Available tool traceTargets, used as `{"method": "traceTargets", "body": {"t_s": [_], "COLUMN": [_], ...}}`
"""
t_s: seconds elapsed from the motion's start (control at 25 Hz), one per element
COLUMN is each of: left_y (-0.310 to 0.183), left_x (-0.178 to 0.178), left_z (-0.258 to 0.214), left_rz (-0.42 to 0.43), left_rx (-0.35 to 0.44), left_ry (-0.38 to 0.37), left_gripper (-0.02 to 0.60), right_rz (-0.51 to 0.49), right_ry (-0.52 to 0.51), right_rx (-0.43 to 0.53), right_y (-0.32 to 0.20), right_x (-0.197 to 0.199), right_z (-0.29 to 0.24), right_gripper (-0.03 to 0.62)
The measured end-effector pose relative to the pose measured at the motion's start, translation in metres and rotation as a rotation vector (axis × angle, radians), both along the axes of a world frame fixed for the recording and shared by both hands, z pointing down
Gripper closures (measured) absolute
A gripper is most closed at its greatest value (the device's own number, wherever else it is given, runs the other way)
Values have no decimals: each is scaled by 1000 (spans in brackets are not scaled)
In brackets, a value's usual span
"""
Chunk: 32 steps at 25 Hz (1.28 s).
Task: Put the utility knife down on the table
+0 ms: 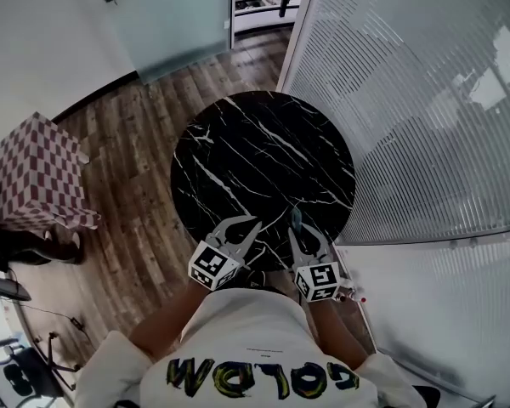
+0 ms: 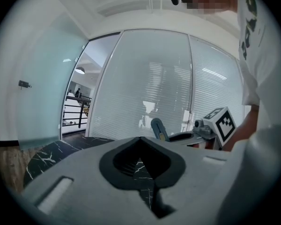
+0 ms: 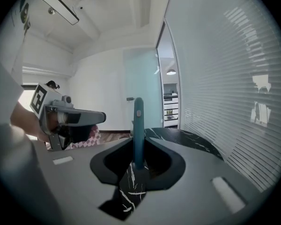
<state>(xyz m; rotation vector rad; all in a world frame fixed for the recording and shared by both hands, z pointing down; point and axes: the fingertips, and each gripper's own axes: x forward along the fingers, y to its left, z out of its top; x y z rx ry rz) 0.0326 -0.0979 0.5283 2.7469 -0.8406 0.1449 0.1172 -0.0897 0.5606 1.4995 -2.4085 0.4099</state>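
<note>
At the near edge of the round black surface (image 1: 255, 155), the right tool (image 1: 297, 230) is clenched on the knife (image 1: 295, 218). Its jaws pinch the back of the handle, and the rest of the blue-grey body sticks out past the tips toward the middle of the surface. In the right gripper view the knife (image 3: 138, 121) stands on its narrow edge between the jaws, with marble showing below it. I judge that it hangs just above the surface rather than resting on it.

The left tool (image 1: 255, 223) sits just beside it over the same near edge, its jaws closed together on nothing. It has no part in this step and is best kept to its own side.

To do the step well, lower the right tool until the underside of the knife lies along the marble. Held on edge, the knife would probably topple when let go, so roll the wrist first to lay the broad side down. Open the jaws only once the surface carries the weight, then draw back along the handle so the pads don't drag it. I cannot tell whether the blade is out, so treat the far end as sharp.

Bare marble runs on to the far edge, so aim for the middle rather than the curved right edge.
</note>
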Motion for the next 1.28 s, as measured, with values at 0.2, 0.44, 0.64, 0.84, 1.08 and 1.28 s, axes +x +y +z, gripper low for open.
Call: {"method": "traceTargets", "body": {"t_s": [0.2, 0.44, 0.64, 0.84, 1.08, 1.28], "left_y": [1, -2, -4, -8, -9, -15], "left_x": [-2, -2, 0, 0, 5, 2], "left_z": [22, 56, 74, 90, 111, 135], "left_rz": [-7, -25, -29, -42, -25, -54], "left_rx": [-45, -104, -127, -155, -174, -195], "left_ry": [-17, -41, -54, -74, -99, -125], "left_gripper": [581, 581, 581, 581, 581, 581], "right_rz": [1, -5, -16, -29, -40, -43], "right_ry": [6, -10, 11, 28, 63, 92], "right_rx": [-66, -125, -175, -227, -295, -356], "right_y": [1, -3, -7, -10, -12, -16], "right_x": [2, 1, 2, 3, 4, 7], "right_z": [27, 54, 78, 104, 136, 166], "right_gripper": [522, 522, 522, 522, 522, 522]}}
